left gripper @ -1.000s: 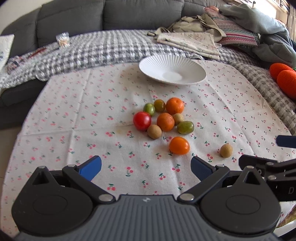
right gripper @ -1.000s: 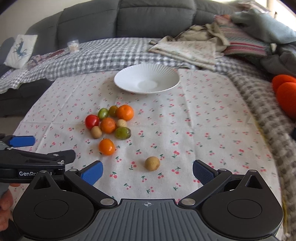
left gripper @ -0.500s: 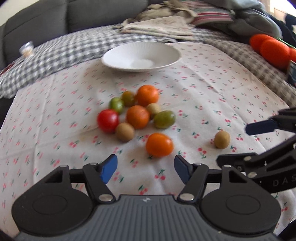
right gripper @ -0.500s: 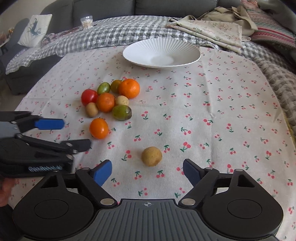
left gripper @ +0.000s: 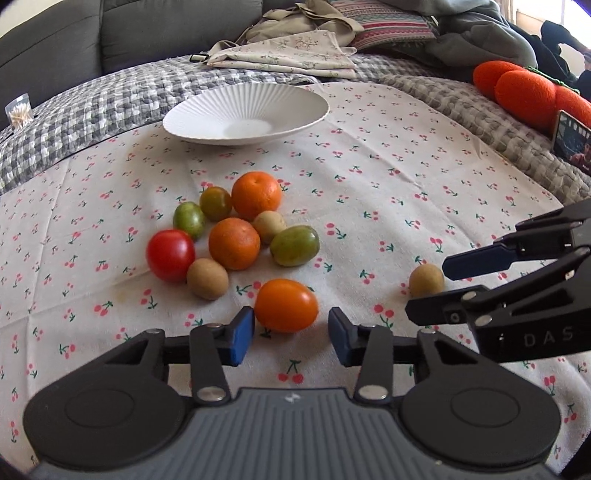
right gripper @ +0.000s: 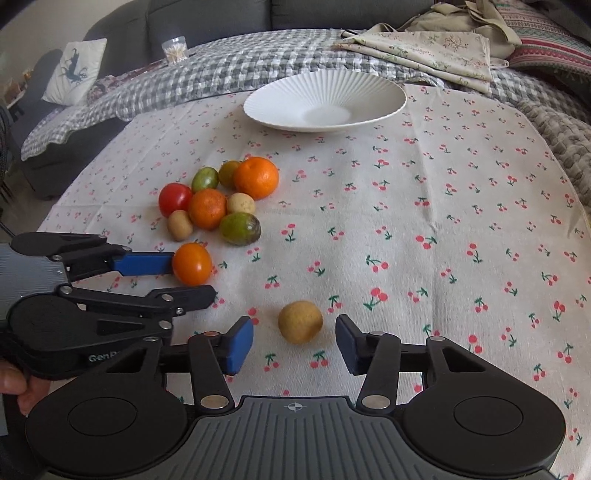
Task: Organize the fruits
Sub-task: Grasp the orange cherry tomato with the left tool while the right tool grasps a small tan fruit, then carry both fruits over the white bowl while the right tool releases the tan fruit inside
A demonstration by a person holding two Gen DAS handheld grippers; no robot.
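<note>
A cluster of small fruits lies on the cherry-print cloth (left gripper: 369, 192): a red tomato (left gripper: 170, 254), oranges (left gripper: 256, 194), green fruits (left gripper: 294, 245) and tan ones (left gripper: 207, 278). My left gripper (left gripper: 291, 336) is open, its fingers on either side of an orange tomato (left gripper: 286, 305) without touching it. My right gripper (right gripper: 294, 344) is open around a lone tan fruit (right gripper: 300, 321), also apart from it. An empty white ribbed bowl (left gripper: 246, 110) stands behind the cluster. Each gripper shows in the other's view.
A grey checked blanket (left gripper: 92, 107) and a dark sofa (left gripper: 110, 33) lie behind the cloth. Folded fabrics (left gripper: 288, 51) and orange knitted cushions (left gripper: 524, 92) sit at the back right. A phone (left gripper: 570, 144) leans at the far right.
Both grippers have moved forward and lower over the cloth. The left fingers now flank the orange tomato, and the right fingers flank the lone tan fruit. Both jaws have narrowed.
</note>
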